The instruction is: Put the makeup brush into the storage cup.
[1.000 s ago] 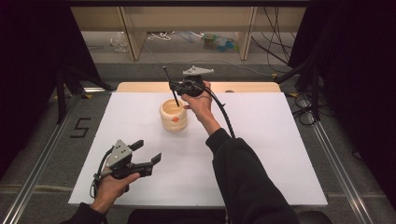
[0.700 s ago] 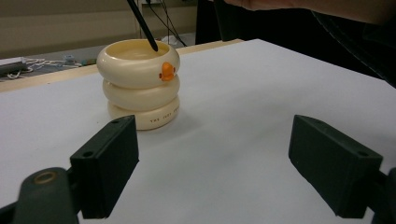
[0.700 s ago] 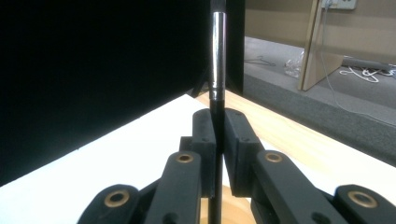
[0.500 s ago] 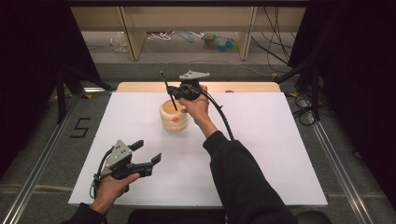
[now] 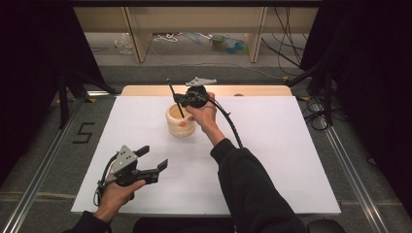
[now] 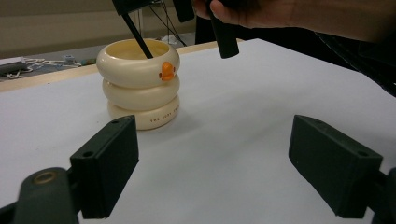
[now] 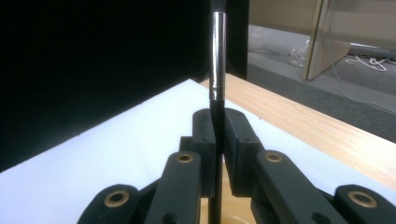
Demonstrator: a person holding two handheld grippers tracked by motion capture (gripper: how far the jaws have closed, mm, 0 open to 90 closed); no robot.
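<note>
Right gripper (image 7: 218, 140) clamps a black brush (image 7: 217, 70) over the cream holder (image 6: 138, 84); left gripper (image 6: 215, 163) gapes wide, empty

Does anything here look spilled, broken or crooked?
Nothing stands out. The cream duck-faced cup stands upright on the white table; the right gripper holds a thin black stick slanting into it.

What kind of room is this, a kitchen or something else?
Probably a lab recording bench, not a kitchen: a bare white table inside black curtains, loose cables on the floor, and a hand-held gripper.
</note>
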